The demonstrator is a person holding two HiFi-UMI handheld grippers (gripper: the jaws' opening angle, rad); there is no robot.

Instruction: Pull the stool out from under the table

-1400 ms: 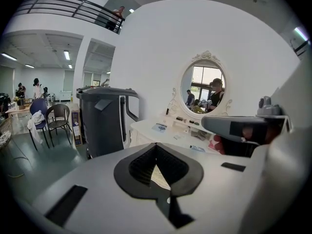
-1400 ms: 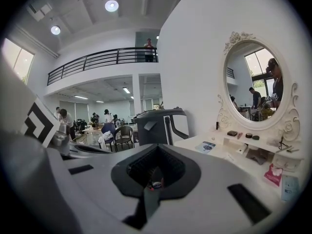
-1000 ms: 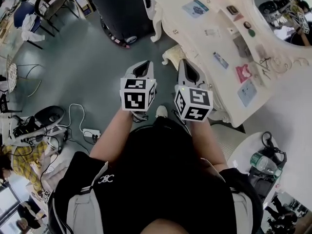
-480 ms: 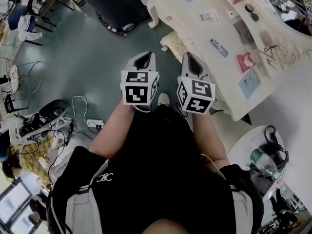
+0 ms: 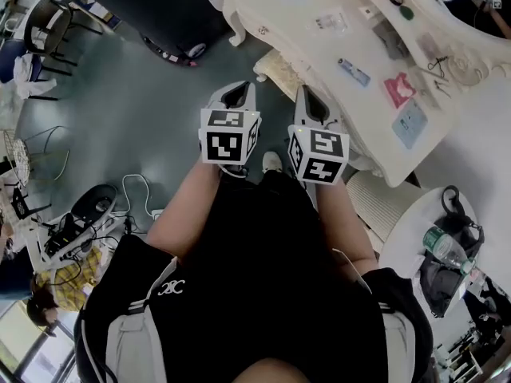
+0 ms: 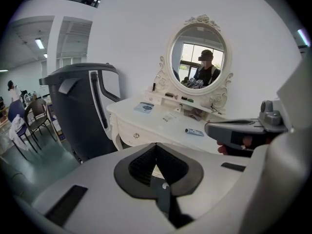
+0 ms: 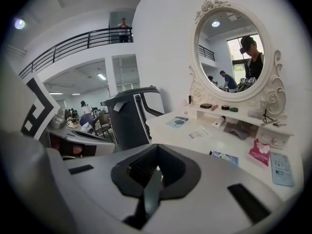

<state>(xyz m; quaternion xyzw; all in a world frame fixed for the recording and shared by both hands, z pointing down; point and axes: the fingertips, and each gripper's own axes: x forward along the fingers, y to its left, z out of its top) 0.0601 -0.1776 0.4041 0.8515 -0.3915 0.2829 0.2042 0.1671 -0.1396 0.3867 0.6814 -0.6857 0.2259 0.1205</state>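
- Left gripper [image 5: 237,96] and right gripper [image 5: 312,107]: fingers closed on nothing.
- The stool [image 5: 276,69] sits ahead of and below the fingers, half under the dressing-table surface [image 5: 319,50].
- Open first, lower to the seat edge, then pull straight back.

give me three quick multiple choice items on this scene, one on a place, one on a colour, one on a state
1. Where is the stool?
A partly under the dressing table
B on top of the dressing table
C behind the person

2. What colour is the dressing table?
A black
B white
C green

3. The left gripper is
A wide open
B shut on the stool
C shut and empty

Answers:
1 A, its seat pokes out from under the table's edge.
2 B, top and legs are white.
3 C, its fingers meet with nothing between.
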